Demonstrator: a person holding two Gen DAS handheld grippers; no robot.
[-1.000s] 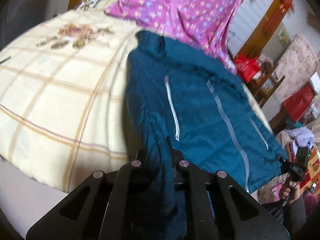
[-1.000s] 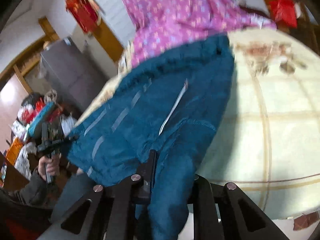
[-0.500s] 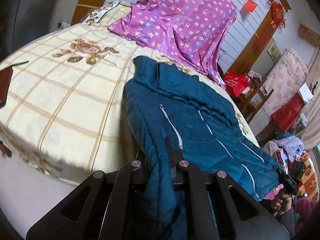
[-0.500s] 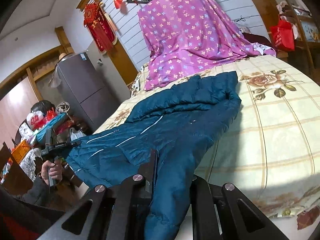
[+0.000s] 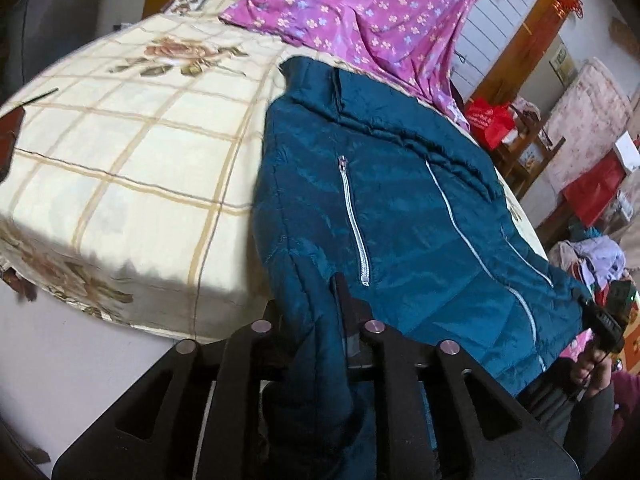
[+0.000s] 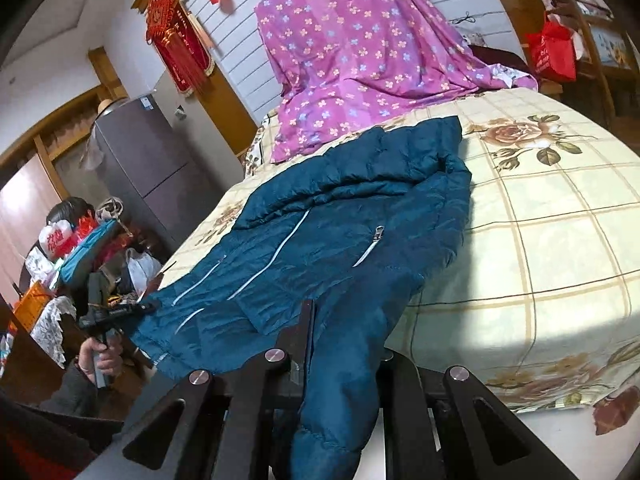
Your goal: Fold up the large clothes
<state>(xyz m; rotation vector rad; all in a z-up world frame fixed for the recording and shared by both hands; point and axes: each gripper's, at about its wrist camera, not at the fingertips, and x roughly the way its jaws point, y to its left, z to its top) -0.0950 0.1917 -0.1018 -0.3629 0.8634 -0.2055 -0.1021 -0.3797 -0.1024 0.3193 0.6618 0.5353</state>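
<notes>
The left gripper [image 5: 320, 312] is clamped on a bunched corner of the teal quilted jacket [image 5: 400, 208], the fabric wedged between its fingers and spilling back toward the camera. The right gripper [image 6: 344, 344] pinches the opposite corner the same way. Ahead of both, the jacket lies spread on the checked floral bedspread [image 5: 132, 152], its white pocket zipper [image 5: 354, 220] just beyond the left fingers and its collar end farthest away, near the purple flowered cloth [image 6: 360, 52] draped at the head of the bed.

To fold it well, I judge both corners should be lifted together and kept level and taut, then carried forward toward the collar so the hem lands square and the padding does not bunch.

The fingertips themselves are buried in fabric, so how deep each grip sits cannot be seen. The sleeves are hard to make out, and the jacket's near edge hangs off the bed, out of sight below the grippers.
</notes>
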